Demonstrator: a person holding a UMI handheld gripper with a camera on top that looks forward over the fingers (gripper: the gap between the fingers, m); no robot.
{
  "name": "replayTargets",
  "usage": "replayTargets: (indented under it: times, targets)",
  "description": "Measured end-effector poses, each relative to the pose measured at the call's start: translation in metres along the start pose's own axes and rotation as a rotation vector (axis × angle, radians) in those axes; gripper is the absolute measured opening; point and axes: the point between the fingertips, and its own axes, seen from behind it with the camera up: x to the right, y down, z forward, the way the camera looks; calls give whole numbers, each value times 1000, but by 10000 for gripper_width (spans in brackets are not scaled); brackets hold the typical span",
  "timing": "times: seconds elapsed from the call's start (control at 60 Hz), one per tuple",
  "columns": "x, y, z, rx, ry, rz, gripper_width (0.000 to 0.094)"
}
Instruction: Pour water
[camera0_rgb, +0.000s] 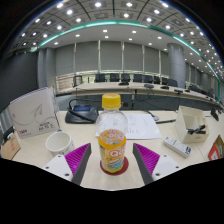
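Between my gripper's (112, 163) spread fingers, at the frame's lower centre, stands a yellow-capped bottle (112, 136) on a red coaster (113, 169), a gap at each side. Lower left on the table (160, 136) sits a white bowl (59, 143); a remote (177, 147) lies right.

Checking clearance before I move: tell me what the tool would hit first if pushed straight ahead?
The bottle, orange-capped and standing between the open tool's fingers. Behind it lie papers, though depth there is hard to judge.
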Motion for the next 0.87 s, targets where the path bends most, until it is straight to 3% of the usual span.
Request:
replayTargets:
  times: [0.317,0.467,0.633,0.867]
  targets:
    - [-43,-1,-197,-167,110,-35,863]
    - [-79,1,-284,-174,125,-41,860]
    - [-97,16,-342,-188,150,-56,859]
    - [-126,27,-370,-202,116,-21,858]
